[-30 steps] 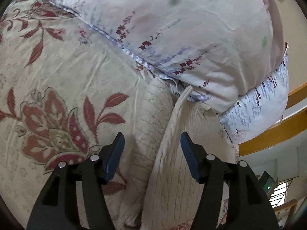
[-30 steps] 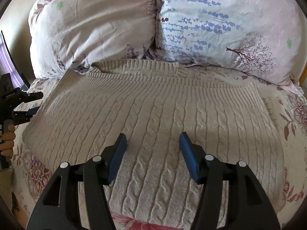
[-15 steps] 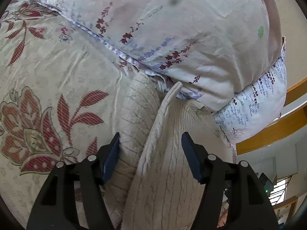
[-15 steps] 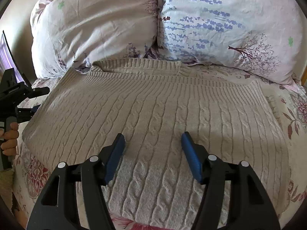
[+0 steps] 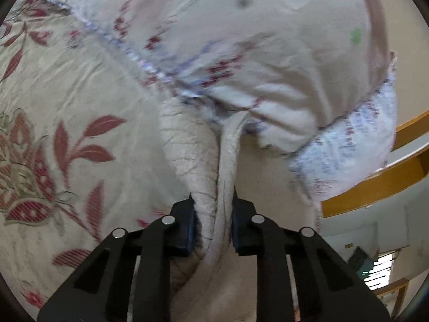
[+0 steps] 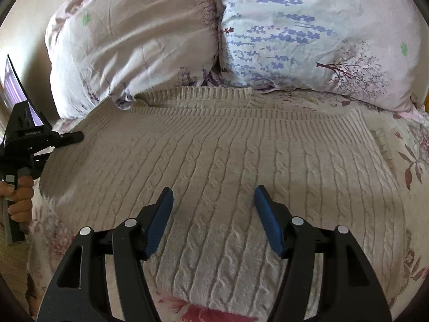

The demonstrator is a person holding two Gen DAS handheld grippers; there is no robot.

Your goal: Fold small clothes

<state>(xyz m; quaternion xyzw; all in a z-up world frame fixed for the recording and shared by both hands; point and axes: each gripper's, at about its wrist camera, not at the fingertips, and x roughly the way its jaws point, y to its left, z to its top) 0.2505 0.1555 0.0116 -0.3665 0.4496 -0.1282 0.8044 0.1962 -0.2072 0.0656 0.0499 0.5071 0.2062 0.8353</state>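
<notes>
The left gripper [image 5: 213, 201] was closing on the sweater's [image 6: 228, 177] bunched edge near the bed's [image 5: 67, 94] pillow end. The right gripper [image 6: 213, 214] was held apart, over the sweater's middle. A thin bite could be lost, dropping the fold.

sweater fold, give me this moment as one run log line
stage: gripping edge | left gripper: closing on sweater side edge | right gripper: open above sweater front | sweater: flat on bed, below pillows

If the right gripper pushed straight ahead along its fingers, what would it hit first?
Most likely the cable-knit sweater spread on the bed: the right gripper hangs open and angled down over its middle, nothing between. Depth is unclear, but the pillows lie well beyond.
</notes>
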